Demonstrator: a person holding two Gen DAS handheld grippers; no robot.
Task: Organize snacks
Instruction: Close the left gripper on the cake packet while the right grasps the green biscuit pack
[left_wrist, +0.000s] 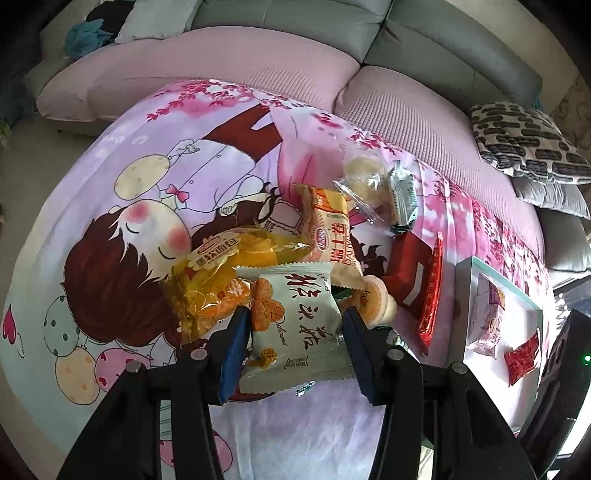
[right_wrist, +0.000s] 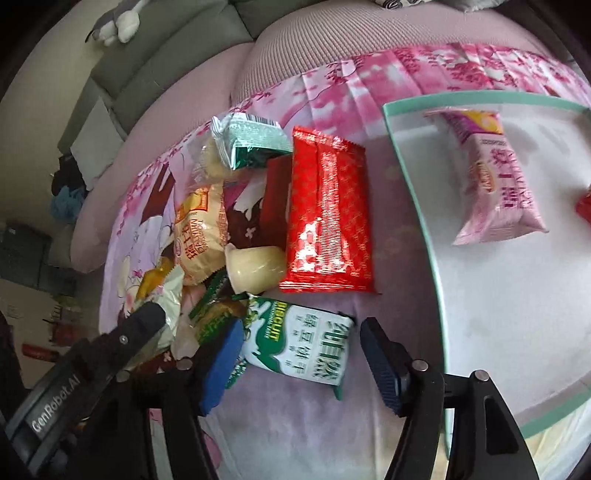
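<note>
The left tongs (left_wrist: 291, 328) grip a pale green snack packet (left_wrist: 295, 325) at the near edge of the snack pile (left_wrist: 295, 240). The right tongs (right_wrist: 301, 356) stand open around a green-and-white biscuit packet (right_wrist: 306, 343), left of the white tray (right_wrist: 417, 206).

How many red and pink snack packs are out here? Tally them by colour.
Bright red: 2, the long packet and the small packet in the tray
Dark red: 1, the dark red pack
Pink: 1, the pink packet in the tray
Total: 4
</note>
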